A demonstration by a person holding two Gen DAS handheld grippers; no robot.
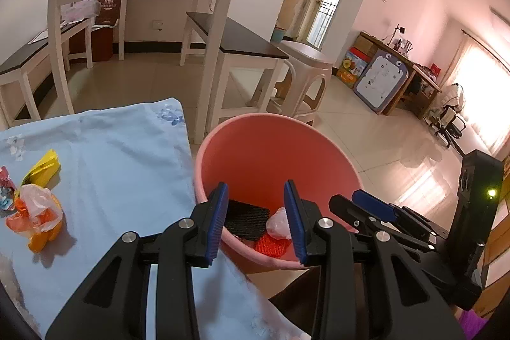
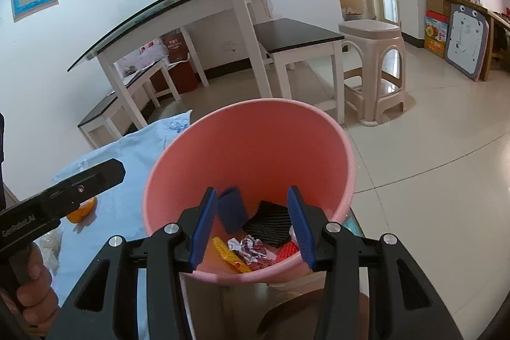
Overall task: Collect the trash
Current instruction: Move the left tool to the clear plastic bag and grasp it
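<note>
Two grippers hang over the same target here, both angled down into the pink bucket [image 2: 248, 155], and both with jaws apart and nothing between the pads. The right gripper [image 2: 251, 222] sits squarely above the bucket mouth, its blue fingers [image 2: 301, 227] framing the pile below, which reads as a drop position: anything let go from here falls inside. The left gripper [image 1: 256, 219] comes in from the table side, likewise spread and empty, hovering over the bucket's near rim with the right tool just beside it.

Down in the bucket, the haul so far: a black mesh pad [image 2: 271, 223], a blue block [image 2: 232, 207], crumpled foil wrappers [image 2: 255, 252], a yellow strip [image 2: 228, 254] and a red netted piece [image 2: 288, 252]. The bucket stands tight against the edge of the table, close enough that a short swing carries trash from cloth to bin.

Out on the blue tablecloth [image 1: 111, 155] the job is not done, I judge: a bundle of orange and white plastic bags [image 1: 36, 215], a yellow wrapper [image 1: 43, 169] and a foil scrap [image 1: 6, 190] lie at the far left, well apart from the bucket, so the likely next move is back across the cloth for those
</note>
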